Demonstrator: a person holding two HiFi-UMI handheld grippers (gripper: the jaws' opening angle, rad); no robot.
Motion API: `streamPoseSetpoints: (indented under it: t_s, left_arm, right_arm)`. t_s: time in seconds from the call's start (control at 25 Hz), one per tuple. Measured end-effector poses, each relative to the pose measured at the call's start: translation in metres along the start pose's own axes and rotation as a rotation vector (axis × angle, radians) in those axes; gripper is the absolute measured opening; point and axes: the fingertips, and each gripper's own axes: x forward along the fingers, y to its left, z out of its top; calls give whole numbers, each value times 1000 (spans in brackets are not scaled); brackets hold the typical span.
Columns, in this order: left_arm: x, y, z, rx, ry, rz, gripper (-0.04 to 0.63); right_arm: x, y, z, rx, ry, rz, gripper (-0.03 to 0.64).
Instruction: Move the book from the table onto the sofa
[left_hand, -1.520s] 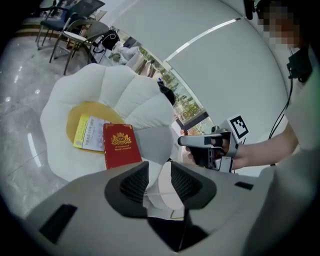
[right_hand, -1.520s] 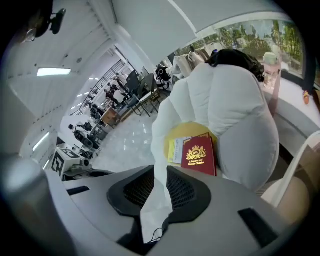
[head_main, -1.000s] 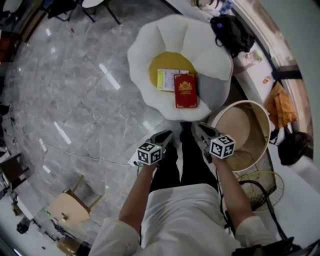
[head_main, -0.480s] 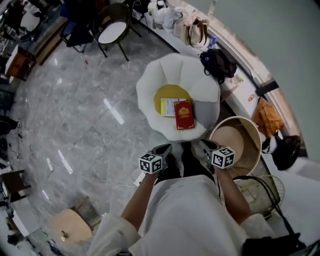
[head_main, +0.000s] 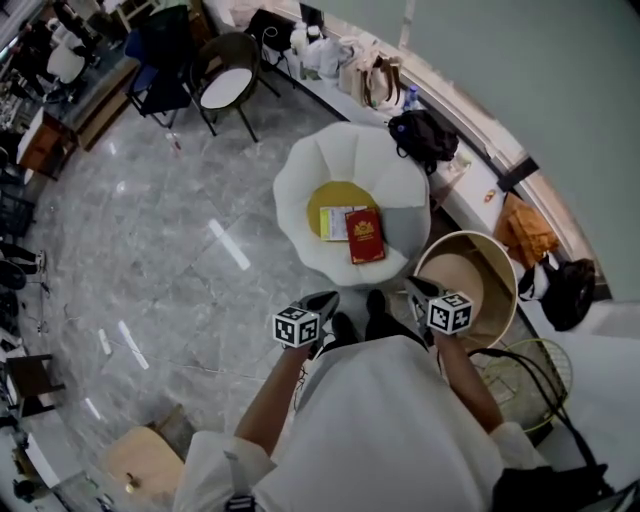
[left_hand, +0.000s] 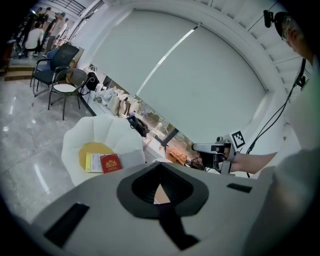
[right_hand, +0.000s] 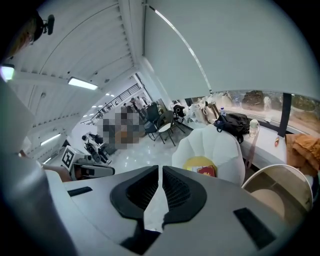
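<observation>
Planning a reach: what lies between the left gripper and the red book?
In the head view, the sofa's white front rim and a narrow strip of floor lie between the left gripper and the red book.

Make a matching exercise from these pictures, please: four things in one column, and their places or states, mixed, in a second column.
Things:
1. red book
2. black bag
3. left gripper
4. round beige table

Places or states:
A. on the ledge behind the sofa
B. jaws shut, nothing between them
C. on the sofa's seat, beside a pale booklet
D. on the floor, right of the sofa in the head view

Pairs: 1-C; 2-A; 3-B; 4-D
</observation>
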Motion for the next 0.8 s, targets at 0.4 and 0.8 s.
streamPoseSetpoints:
  t_s: [0.4,0.8]
  left_arm:
    - [16,-52,2,-12,-77,40,2]
    - [24,-105,-13,-49,-131,92,2]
  right_arm:
    - [-50,-19,23,-57,3,49,49]
    - [-100,-34,24,-115,41,137,49]
